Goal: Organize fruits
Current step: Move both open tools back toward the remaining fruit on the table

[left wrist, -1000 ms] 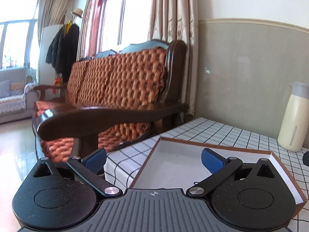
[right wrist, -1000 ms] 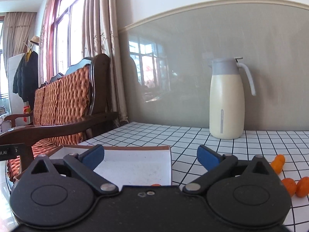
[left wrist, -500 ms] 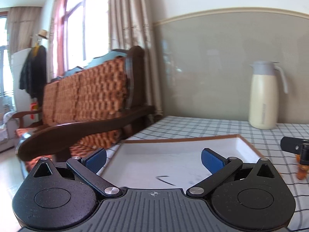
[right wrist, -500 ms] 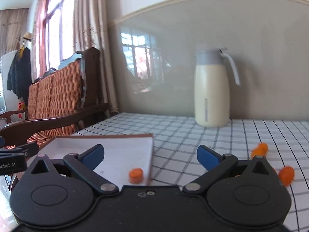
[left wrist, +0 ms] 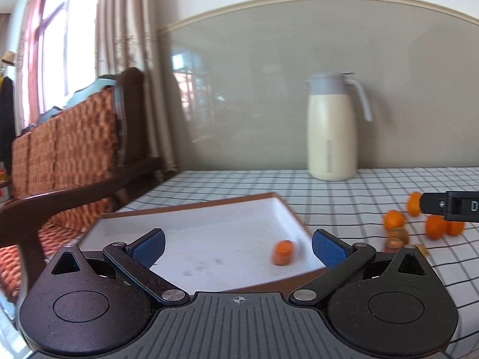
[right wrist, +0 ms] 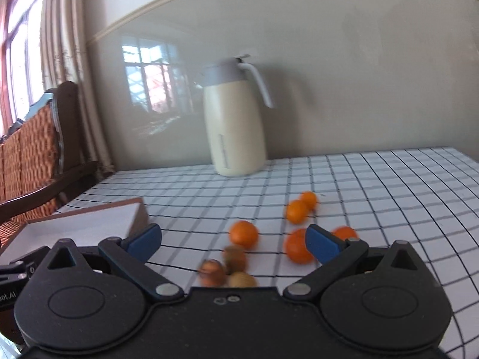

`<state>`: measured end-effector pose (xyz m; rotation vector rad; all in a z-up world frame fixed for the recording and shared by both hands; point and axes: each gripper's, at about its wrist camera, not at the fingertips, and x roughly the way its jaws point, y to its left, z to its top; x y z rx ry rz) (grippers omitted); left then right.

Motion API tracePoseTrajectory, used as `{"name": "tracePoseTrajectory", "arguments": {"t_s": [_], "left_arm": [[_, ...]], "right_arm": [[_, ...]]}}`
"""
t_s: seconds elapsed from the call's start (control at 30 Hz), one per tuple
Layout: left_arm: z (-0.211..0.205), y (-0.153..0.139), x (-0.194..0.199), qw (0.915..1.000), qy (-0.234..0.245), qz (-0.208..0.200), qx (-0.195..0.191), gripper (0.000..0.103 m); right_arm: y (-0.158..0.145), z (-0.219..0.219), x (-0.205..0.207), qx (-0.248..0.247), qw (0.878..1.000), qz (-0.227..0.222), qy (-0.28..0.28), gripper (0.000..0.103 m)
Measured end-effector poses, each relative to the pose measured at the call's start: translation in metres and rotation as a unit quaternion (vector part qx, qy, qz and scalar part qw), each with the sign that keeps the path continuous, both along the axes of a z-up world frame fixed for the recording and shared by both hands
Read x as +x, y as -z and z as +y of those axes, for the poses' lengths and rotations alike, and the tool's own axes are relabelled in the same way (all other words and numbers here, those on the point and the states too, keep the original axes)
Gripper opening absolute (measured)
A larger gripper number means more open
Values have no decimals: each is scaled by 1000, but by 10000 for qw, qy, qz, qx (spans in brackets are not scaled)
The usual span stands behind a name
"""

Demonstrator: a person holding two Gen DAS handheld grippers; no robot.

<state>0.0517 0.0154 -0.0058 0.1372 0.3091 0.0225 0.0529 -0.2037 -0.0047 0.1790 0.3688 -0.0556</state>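
left wrist: left tongs (left wrist: 238, 246) spread, empty; one blurred orange fruit (left wrist: 283, 252) in white tray (left wrist: 209, 227); lone "D" readable on right tool | right wrist: right tongs (right wrist: 233, 240) spread, empty; loose oranges (right wrist: 244, 234) and brownish fruits (right wrist: 235, 258) on checked tabletop (right wrist: 389, 197); partial writing on left tool, unreadable

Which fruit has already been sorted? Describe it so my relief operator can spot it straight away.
Start at the tall cream jug with a grey lid at the back of the checked tablecloth, then come forward to the shallow white tray with a brown rim. The small orange fruit near its right edge is the only fruit inside the tray; the other orange fruits lie loose on the cloth to the right.
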Motion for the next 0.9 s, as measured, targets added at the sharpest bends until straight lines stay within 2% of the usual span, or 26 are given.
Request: {"name": "tracePoseTrajectory", "arguments": {"t_s": [0.3,0.73,0.83,0.9], "left_arm": [[-47,7,4,9982,568,190,80,103],[-104,24,9,9921,1158,468,99,103],[-118,28,10,9898,1313,548,120,89],[-126,32,13,9879,1390,679,96,87]], "right_arm": [[5,-39,-13,18,9981,218,583,97],[15,-82,-31,171,9944,369,971,91],[16,-89,-34,201,9941,384,997,91],[17,-91,-33,245,9939,388,1003,91]]}}
